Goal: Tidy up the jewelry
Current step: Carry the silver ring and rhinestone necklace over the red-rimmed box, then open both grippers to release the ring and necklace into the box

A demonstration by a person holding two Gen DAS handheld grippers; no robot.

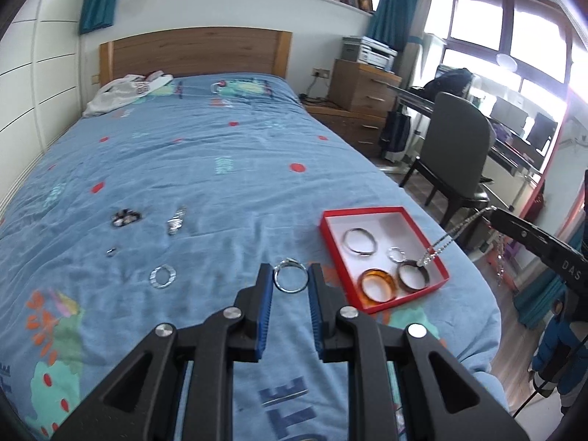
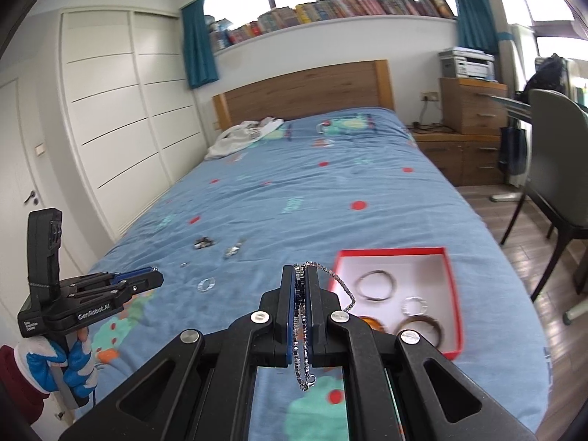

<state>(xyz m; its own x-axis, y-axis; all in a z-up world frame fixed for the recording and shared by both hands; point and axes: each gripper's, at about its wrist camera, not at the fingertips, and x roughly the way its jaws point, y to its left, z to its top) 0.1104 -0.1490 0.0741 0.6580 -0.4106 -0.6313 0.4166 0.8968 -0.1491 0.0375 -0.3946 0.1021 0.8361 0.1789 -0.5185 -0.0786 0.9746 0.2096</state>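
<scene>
Bed w/ blue quilt (image 1: pixel 220 154) carried the red box (image 1: pixel 382 257) of bangles. R gripper (image 2: pixel 300 275) was clamped on a silver chain (image 2: pixel 332 275); L gripper (image 1: pixel 290 279) pinched a silver ring (image 1: pixel 290 277).

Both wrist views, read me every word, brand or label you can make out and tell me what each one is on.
"GenRobot.AI": side of the left gripper, right wrist view.
"DAS": black body of the right gripper, cut off at the frame edge.
"TE": large blue letters on the bedspread, partly hidden.
Small white label on the left gripper's base: too small to read.
Book spines on the shelf: too blurred.
</scene>
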